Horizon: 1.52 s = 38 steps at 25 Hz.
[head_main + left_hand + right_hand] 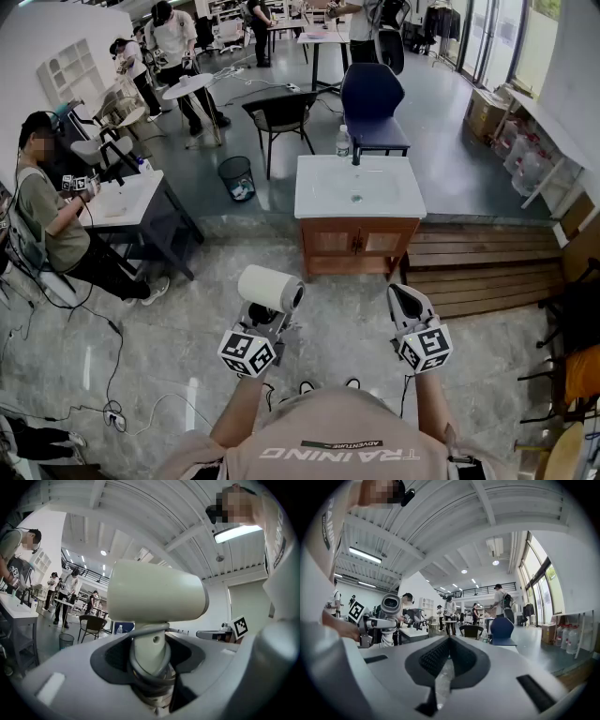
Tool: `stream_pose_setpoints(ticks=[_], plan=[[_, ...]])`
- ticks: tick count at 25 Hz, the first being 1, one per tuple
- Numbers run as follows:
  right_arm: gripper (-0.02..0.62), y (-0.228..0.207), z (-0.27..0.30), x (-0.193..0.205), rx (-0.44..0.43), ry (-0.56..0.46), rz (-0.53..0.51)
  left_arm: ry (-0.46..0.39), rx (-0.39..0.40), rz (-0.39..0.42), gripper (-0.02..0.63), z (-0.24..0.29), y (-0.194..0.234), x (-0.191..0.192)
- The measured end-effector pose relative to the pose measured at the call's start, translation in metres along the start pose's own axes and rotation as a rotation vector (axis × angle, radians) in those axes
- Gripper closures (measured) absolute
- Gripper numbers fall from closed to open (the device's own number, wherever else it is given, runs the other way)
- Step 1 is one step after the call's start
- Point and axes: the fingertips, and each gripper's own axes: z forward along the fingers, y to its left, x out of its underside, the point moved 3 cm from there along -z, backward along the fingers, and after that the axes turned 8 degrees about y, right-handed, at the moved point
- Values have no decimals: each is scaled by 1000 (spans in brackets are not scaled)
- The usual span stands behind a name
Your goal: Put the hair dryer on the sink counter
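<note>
The left claw [150,656] is closed on the handle of the hair dryer [269,287] and holds it in the air, well apart from the table with the sink [323,204]. The right claw [446,653] has its jaws together, with nothing between them.

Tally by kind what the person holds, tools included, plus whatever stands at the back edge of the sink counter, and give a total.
Grippers: 2, the left gripper and the right gripper
Hair dryer: 1
Water bottle: 1
Faucet: 1
Total: 5
</note>
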Motion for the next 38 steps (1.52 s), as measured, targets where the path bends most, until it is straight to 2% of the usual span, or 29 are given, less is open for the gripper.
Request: stream_pose_setpoints(ticks=[6, 15, 24, 33, 38], plan=[[589, 9, 13, 3, -9, 2, 0, -5, -1, 6, 390, -4, 14, 3], [589, 22, 21, 4, 21, 3, 16, -1, 51, 7, 390, -1, 32, 0], [589, 31, 27, 20, 76, 64, 33, 12, 98, 3, 390, 3, 56, 6], [589, 29, 65, 19, 33, 85, 30, 16, 46, -54, 390, 3, 90, 11], [589, 28, 81, 11, -23, 64, 11, 12, 3, -42, 390, 0, 95, 4]])
